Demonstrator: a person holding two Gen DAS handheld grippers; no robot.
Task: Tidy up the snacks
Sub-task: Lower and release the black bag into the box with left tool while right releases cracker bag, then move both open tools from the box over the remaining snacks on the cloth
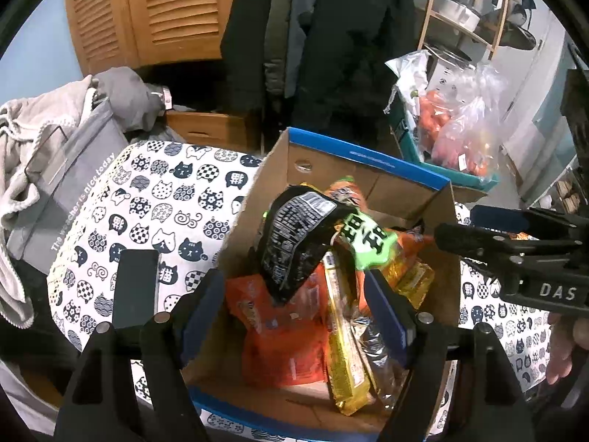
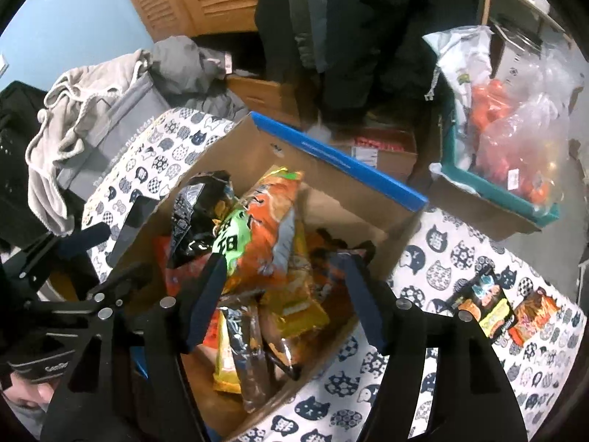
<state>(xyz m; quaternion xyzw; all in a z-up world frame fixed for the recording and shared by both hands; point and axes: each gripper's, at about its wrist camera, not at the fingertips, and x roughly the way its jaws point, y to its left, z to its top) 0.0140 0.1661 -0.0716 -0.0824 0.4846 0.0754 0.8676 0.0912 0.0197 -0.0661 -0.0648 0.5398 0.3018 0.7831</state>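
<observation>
Snack sorting, picking stage: both your grippers hang over the box, jaws released, nothing held.

The left gripper brackets the crinkled black packet; the right gripper straddles the glossy orange bag. Next, you likely descend and pinch one slippery foil edge. Two packets lie far right on the cat-print cloth.

Snack packets in box, on table.
</observation>
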